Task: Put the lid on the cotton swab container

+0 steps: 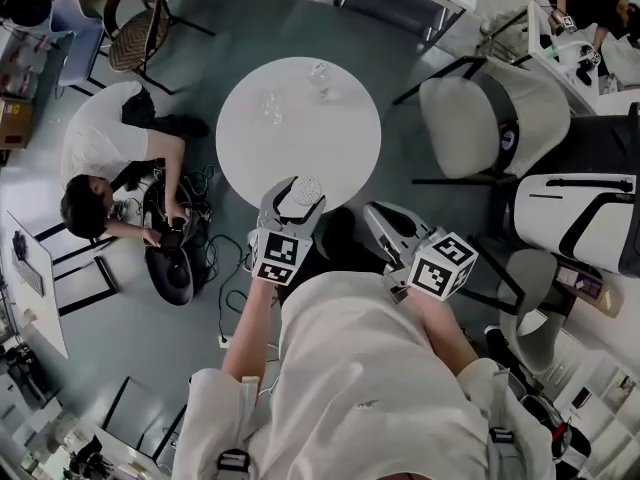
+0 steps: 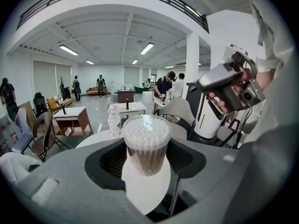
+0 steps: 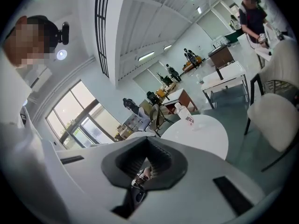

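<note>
Now, cotton swab container (image 2: 146, 141) upright in left claw (image 2: 147, 161), right claw (image 3: 146, 161) closed

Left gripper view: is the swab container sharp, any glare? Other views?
Left gripper view: heavy fisheye, black corners; cotton swab container sharp, pale sheen on its top. Head view: white table nearly washed out, clear items on it faint. Right gripper view: tilted, windows bright, shut right claw shadowed inside.

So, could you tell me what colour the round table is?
The table is white; head view.
</note>
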A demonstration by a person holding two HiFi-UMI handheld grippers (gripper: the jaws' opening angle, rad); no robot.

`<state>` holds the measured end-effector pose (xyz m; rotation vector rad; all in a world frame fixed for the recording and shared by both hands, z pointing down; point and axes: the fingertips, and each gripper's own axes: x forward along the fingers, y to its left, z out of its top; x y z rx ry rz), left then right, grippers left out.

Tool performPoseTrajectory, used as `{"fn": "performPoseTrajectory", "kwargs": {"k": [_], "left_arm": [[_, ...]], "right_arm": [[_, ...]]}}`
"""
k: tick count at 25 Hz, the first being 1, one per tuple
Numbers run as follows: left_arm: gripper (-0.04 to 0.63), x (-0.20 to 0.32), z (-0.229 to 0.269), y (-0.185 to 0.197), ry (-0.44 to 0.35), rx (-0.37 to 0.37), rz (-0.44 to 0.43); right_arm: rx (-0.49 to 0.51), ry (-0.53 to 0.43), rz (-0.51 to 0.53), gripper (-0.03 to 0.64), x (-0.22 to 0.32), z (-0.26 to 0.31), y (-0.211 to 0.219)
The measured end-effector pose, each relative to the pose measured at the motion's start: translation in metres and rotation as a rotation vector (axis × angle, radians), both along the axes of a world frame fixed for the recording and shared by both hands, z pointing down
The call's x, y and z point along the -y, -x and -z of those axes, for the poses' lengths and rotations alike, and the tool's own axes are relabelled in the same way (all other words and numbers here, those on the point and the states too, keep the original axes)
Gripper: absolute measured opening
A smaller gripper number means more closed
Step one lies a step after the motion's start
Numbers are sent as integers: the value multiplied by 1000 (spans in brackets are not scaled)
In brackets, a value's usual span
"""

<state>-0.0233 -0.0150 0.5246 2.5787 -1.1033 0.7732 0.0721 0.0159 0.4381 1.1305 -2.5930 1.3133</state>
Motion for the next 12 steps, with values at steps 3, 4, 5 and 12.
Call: {"fn": "performPoseTrajectory", "kwargs": {"k": [3,4,5,12], "left_arm": [[262,8,-10,0,-5,-15,-3],[262,12,-13,0,-10,-28,-3],[262,15,-17,0,-13,-38,-2],[262,30,-61,5,11,-34,-7]], "right_arm": [[-60,-13,9,8,-2,-5,-2],[-74,-14,10,8,-2,-7,-2],[-85,-11,11,8,-3,-9,-3],[-150,12,9,8,-6,-20,-2]]}}
